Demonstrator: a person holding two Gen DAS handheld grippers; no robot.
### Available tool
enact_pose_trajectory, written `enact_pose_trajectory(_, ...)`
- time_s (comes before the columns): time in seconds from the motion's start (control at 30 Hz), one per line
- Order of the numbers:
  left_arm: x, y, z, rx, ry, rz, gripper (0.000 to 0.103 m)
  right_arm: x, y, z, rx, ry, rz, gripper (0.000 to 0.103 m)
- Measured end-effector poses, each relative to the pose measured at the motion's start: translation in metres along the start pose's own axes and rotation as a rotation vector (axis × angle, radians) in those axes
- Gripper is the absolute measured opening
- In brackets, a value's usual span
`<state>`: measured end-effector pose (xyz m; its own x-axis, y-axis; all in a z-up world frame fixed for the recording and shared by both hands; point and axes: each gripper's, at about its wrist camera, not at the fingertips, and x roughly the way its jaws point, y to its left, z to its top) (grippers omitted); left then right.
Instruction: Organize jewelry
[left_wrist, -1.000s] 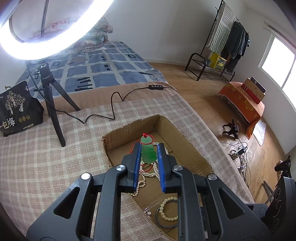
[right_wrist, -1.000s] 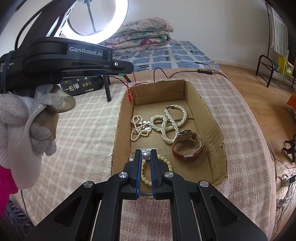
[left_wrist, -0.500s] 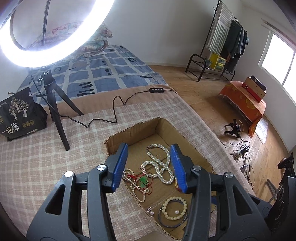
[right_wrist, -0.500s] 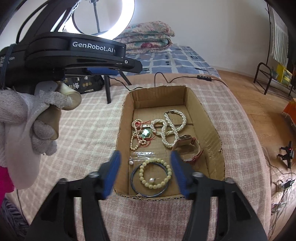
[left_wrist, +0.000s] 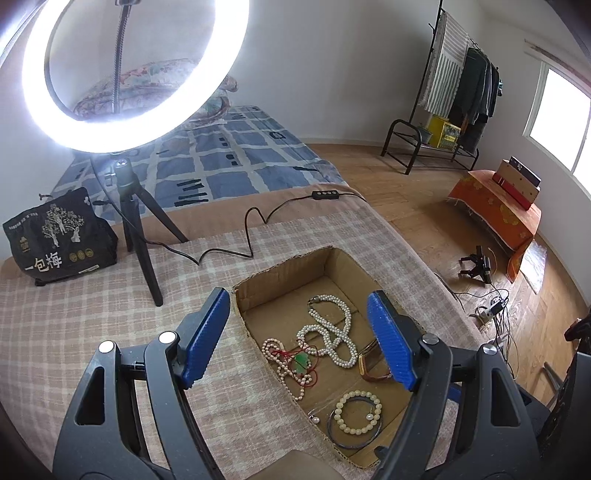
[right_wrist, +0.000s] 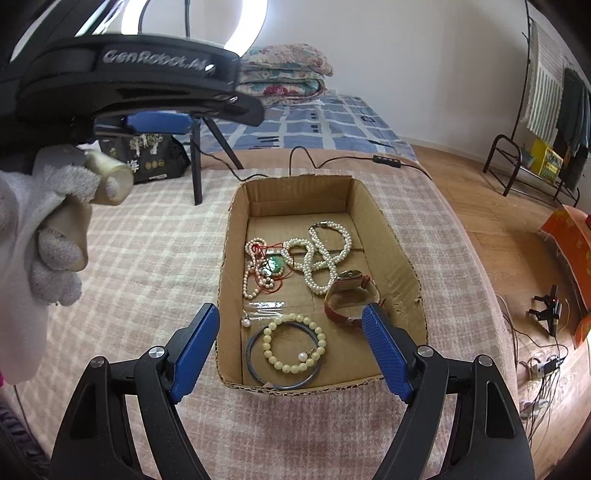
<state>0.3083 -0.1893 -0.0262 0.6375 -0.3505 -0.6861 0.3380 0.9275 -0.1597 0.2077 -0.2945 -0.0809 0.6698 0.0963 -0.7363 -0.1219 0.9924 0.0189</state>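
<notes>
My left gripper and right gripper have just been opening, nothing between them. Both gape above the cardboard box of jewelry.

My left camera looks straight into a lit ring light, whose tube burns out to pure white and throws a haze on the wall behind it. Daylight comes through the window at the right, also overexposed. The room is bright and evenly lit, with soft, faint shadows inside the cardboard box. Both views bulge fisheye-fashion, with straight lines bending and the corners falling black. Focus is crisp mid-frame; my gloved hand close to the right lens is soft.
</notes>
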Motion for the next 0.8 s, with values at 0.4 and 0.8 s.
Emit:
enact_pose_trajectory(0.4,-0.060,0.009,-0.003,0.000,-0.079,0.024,0.080,-0.047,0.004,0.009,0.032,-0.092,-0.070,0.079)
enact_pose_trajectory(0.8,-0.143,0.015,-0.022,0.041,-0.204,0.054,0.093,-0.097,0.013,0.010,0.030,-0.203,-0.114,0.082)
